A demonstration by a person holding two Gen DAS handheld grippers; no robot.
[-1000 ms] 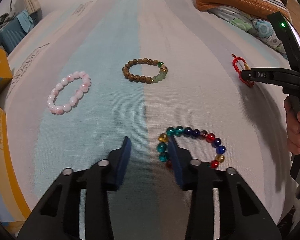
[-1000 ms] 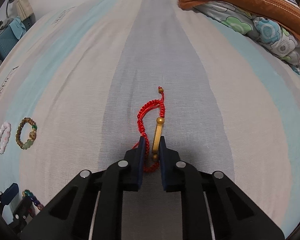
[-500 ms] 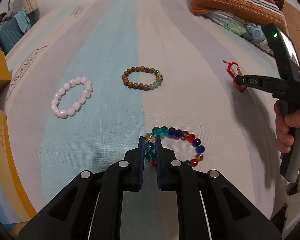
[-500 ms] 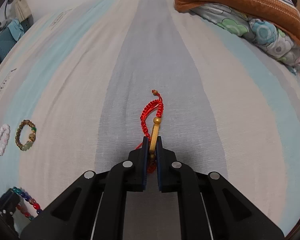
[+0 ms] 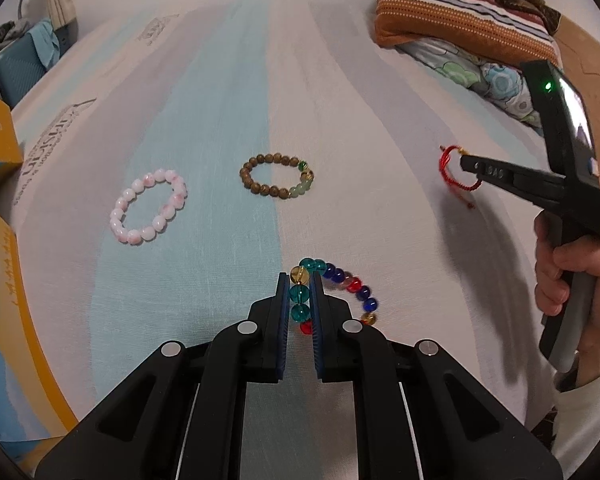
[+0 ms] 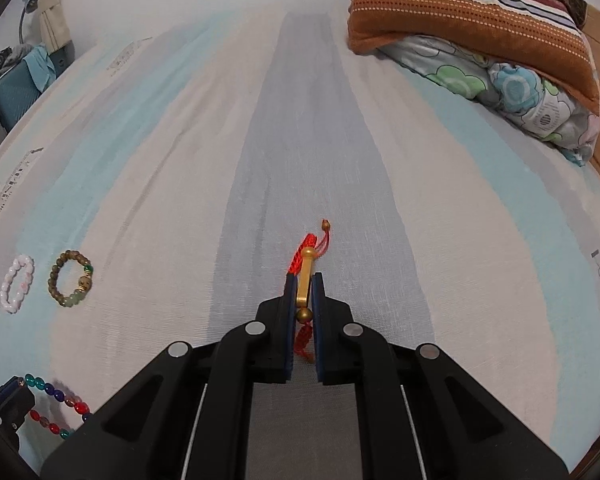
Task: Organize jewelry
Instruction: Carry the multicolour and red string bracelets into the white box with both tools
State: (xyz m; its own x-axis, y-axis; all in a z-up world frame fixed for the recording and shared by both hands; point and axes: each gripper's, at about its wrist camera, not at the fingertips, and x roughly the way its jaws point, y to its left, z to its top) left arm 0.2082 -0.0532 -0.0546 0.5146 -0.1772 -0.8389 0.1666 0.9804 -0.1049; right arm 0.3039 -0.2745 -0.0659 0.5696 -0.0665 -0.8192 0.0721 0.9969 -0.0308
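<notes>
My left gripper [image 5: 300,284] is shut on the teal beads of a multicoloured glass bead bracelet [image 5: 356,284], lifted a little off the striped bed sheet [image 5: 204,92]. My right gripper [image 6: 304,280] is shut on the gold bar of a red cord bracelet [image 6: 306,266], held above the sheet; it also shows in the left wrist view [image 5: 456,168]. A pink bead bracelet [image 5: 148,212] and a brown wooden bead bracelet [image 5: 276,176] lie flat on the sheet ahead of the left gripper. Both also show at the left of the right wrist view, pink [image 6: 17,284] and brown [image 6: 71,284].
A yellow and blue box [image 5: 4,280] stands at the left edge of the bed. A striped brown pillow [image 6: 472,20] on a flowered quilt [image 6: 512,96] lies at the far right. A blue bag [image 5: 16,64] sits beyond the far left corner.
The left gripper closed on the multicoloured bracelet and raised it. The right gripper tightened on the red cord bracelet and lifted it off the sheet.
</notes>
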